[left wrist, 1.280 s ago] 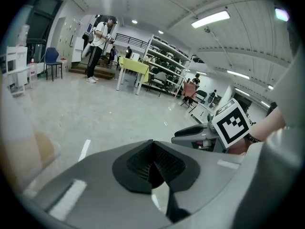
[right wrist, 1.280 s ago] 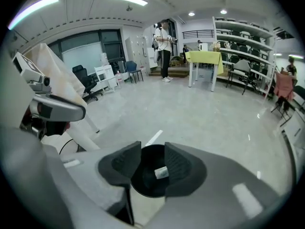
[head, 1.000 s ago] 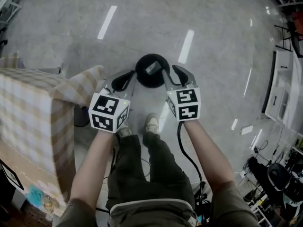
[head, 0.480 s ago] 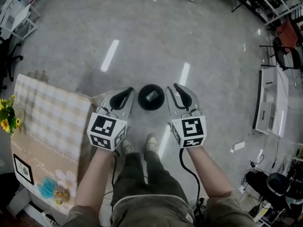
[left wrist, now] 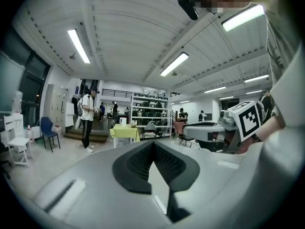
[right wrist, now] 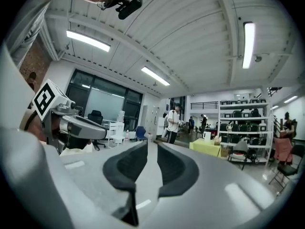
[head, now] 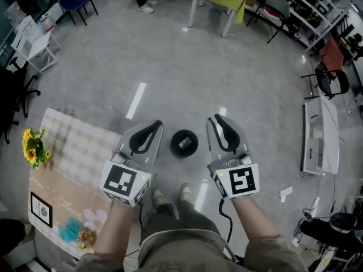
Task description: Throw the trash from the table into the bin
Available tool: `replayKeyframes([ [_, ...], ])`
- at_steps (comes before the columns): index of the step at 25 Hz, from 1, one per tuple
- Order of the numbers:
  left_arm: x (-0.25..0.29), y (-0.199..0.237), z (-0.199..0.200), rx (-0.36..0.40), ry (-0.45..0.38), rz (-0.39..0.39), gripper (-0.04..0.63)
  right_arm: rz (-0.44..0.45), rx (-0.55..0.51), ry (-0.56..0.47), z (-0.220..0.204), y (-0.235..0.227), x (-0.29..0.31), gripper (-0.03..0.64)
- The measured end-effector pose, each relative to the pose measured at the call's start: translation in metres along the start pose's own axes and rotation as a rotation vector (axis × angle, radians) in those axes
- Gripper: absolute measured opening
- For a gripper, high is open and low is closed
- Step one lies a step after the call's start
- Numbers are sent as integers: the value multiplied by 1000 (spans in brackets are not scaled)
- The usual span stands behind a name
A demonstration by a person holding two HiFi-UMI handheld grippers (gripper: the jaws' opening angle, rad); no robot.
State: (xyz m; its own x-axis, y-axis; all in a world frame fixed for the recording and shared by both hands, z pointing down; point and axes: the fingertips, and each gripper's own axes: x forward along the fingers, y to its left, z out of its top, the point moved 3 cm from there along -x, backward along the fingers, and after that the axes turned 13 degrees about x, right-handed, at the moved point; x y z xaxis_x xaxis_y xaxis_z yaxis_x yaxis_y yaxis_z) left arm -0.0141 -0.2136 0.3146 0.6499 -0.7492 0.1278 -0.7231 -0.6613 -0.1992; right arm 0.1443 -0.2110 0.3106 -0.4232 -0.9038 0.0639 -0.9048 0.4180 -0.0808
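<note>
Left gripper (head: 154, 126): jaws together, empty. Right gripper (head: 216, 120): jaws just closing (slim gap, nothing between). Bin (head: 184, 143) at 12 o'clock.

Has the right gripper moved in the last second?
Yes. The right gripper has risen away from the black bin on the floor, which now looks smaller and farther below it. Its jaws have just been closing, nothing between them.

Grey-shelled left gripper (head: 152, 126) and right gripper (head: 216, 120) carry black-and-white marker cubes (head: 123, 183) (black pads (head: 143, 139) inside); a black cable (head: 222, 222) trails over dark olive trousers (head: 170, 224).
</note>
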Motion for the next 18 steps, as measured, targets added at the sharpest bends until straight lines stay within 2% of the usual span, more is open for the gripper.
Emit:
replayKeyframes([
  [5,-39,1,51,46,-58,13,7,22,-36,-84,60,27,-32,64],
  [9,-73,4,81,98,-105,55,8,31,-64,-138,93,45,-56,58],
  [14,-102,-2,104,98,-153,74,8,58,-62,-170,112,64,-83,28],
  [18,-122,-6,100,81,-155,94,8,90,-54,-176,114,81,-96,6],
])
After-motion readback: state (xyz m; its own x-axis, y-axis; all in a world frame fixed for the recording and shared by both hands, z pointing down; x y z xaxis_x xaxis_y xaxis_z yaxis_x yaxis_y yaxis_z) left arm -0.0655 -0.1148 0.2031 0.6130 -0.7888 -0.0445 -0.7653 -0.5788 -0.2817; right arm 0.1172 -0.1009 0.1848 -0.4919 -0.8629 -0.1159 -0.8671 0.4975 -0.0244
